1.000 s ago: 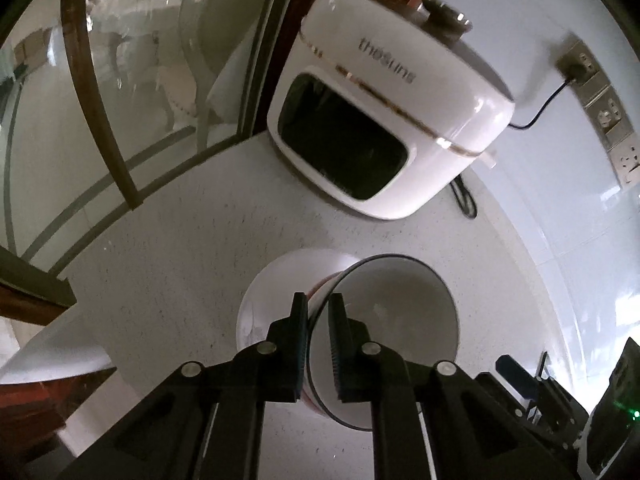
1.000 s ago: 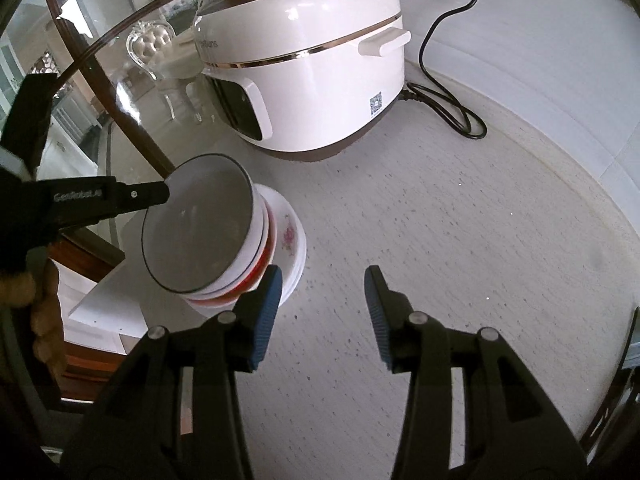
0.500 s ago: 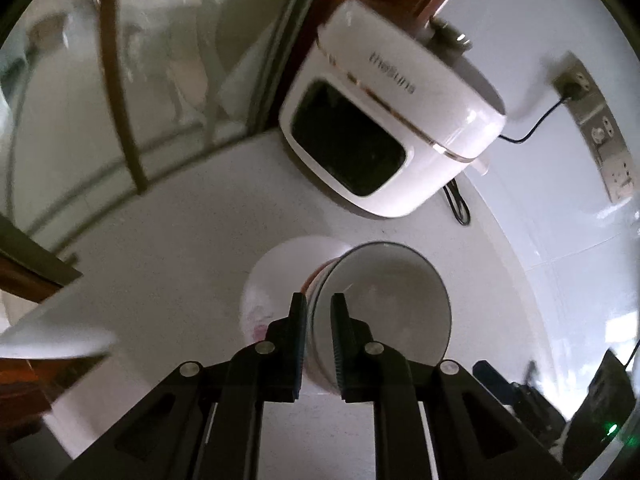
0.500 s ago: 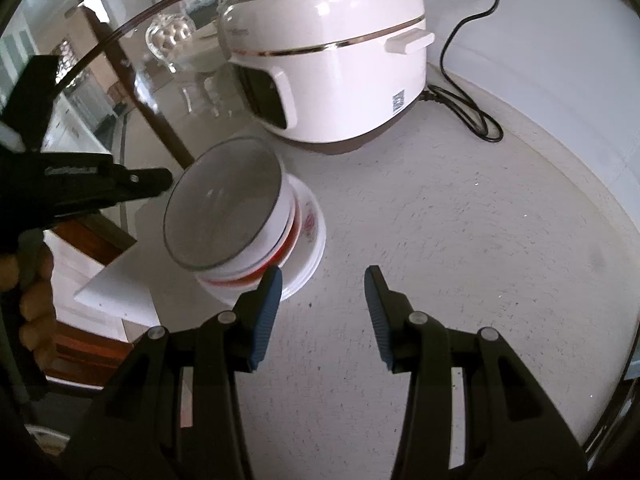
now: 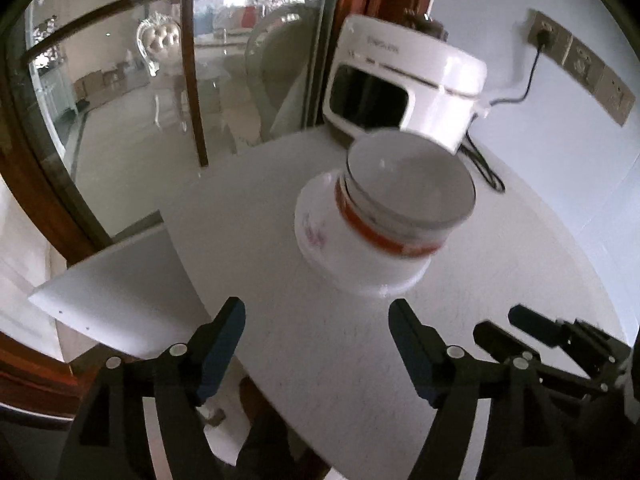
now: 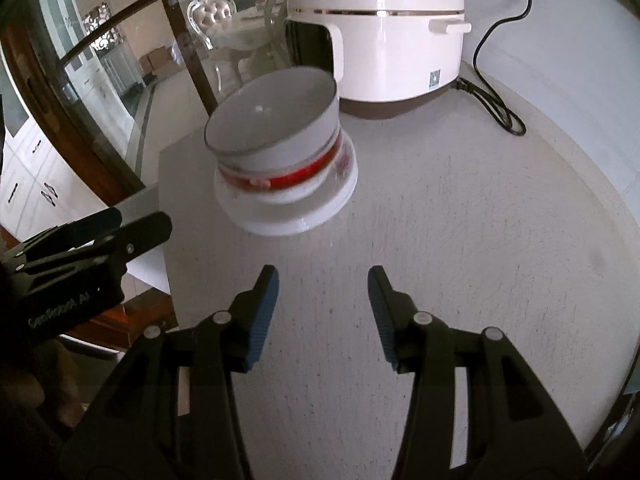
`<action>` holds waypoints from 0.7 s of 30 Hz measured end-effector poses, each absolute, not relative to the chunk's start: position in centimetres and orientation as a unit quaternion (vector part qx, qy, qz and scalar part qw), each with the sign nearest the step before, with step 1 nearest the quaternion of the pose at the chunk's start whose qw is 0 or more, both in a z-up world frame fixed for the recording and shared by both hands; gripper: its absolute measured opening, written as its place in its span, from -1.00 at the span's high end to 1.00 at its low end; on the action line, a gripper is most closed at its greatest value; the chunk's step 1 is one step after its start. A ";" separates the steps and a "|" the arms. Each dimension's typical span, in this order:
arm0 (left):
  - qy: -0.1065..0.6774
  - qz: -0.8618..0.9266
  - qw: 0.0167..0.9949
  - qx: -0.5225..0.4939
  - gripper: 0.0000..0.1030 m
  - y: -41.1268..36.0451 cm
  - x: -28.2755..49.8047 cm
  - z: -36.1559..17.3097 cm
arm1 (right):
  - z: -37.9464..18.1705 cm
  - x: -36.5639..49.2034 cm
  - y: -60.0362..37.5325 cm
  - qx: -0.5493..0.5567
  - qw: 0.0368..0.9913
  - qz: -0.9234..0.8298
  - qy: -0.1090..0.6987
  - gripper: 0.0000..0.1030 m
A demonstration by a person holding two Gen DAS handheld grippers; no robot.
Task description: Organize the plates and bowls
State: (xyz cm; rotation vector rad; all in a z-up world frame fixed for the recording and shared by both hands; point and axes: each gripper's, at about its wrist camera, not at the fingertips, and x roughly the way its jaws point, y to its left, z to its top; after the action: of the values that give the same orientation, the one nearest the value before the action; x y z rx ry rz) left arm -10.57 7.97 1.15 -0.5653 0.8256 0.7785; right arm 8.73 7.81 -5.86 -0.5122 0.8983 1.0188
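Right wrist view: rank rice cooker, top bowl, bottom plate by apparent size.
1. rice cooker, largest though farthest.
2. bottom plate and top bowl: the plate looks slightly wider, but the bowl hides much of it, so unsure.

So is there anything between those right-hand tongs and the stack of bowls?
No. In the right wrist view only bare speckled countertop lies between the right tongs and the bowl stack.
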 end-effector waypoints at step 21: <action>0.406 0.385 0.794 -0.239 -0.69 5.9 -10.4 1.1 | -6.4 8.4 7.2 -0.237 0.749 0.464 0.410 -0.01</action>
State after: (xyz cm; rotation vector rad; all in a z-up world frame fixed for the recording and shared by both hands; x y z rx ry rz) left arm -10.40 5.91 1.08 -0.5138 0.8731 0.8270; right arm 8.45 7.17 -6.42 -0.5183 0.8960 1.0141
